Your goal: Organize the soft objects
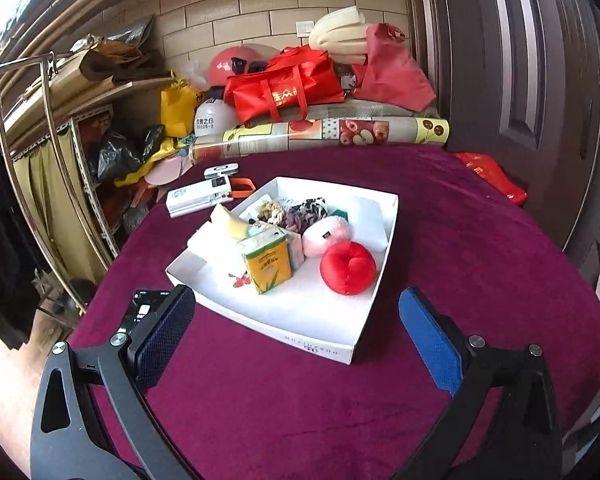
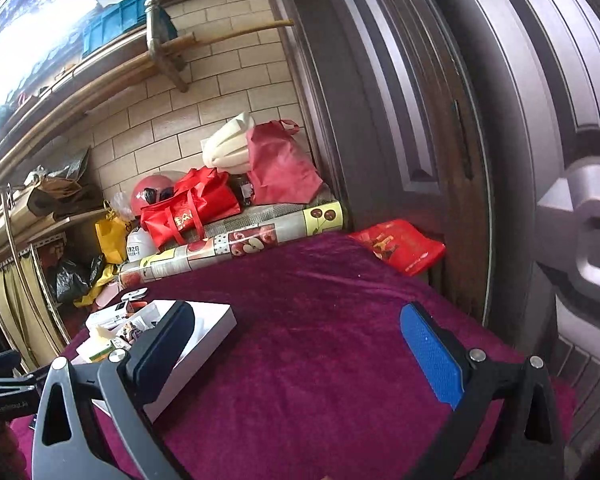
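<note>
one white tray (image 1: 374, 308), perhaps eight soft items

Ahead of the left tongs, a white tray (image 1: 320, 344) on a magenta cloth (image 1: 300, 400) holds a red plush apple (image 1: 348, 267), a pink puff (image 1: 326, 236) and a yellow-green carton (image 1: 267, 264); beyond lies a fruit-patterned roll (image 1: 324, 134).
</note>
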A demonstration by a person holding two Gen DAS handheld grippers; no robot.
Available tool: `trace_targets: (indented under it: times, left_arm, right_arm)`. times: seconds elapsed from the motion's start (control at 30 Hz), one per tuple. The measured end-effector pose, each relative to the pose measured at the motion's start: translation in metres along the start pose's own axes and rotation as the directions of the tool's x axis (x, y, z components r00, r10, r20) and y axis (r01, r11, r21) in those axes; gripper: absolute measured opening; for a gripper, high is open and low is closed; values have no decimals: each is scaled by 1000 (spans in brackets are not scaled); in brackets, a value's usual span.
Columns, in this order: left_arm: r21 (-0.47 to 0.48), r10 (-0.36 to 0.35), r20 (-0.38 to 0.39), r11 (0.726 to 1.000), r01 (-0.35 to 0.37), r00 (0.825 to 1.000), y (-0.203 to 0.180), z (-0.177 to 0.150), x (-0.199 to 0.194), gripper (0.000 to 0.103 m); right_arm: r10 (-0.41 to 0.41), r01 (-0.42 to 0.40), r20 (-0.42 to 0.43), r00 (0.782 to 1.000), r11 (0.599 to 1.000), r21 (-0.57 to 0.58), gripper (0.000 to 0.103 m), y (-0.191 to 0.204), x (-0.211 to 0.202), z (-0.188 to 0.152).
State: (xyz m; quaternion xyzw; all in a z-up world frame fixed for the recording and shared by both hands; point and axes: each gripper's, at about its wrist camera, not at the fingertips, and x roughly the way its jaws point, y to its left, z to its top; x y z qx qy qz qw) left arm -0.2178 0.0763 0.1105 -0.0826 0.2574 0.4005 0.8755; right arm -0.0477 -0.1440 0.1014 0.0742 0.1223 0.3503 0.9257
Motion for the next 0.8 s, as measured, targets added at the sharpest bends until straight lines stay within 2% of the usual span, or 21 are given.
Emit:
trace_targets:
  times: [0.3, 0.57, 0.8]
  left_arm:
    - [15, -23, -7, 1000, 23, 1000, -8, 0, -3, 103]
    - [9, -34, -15, 999, 34, 999, -7, -1, -2, 103]
    - [8, -49, -24, 999, 49, 999, -5, -4, 1, 103]
  right_arm:
    - [19, -19, 27, 999, 1000, 3, 103, -2, -13, 4]
    - [14, -14, -13, 1000, 1000, 26, 103, -8, -7, 1]
    - [16, -16, -15, 1000, 1000, 22, 103, -7, -8, 0]
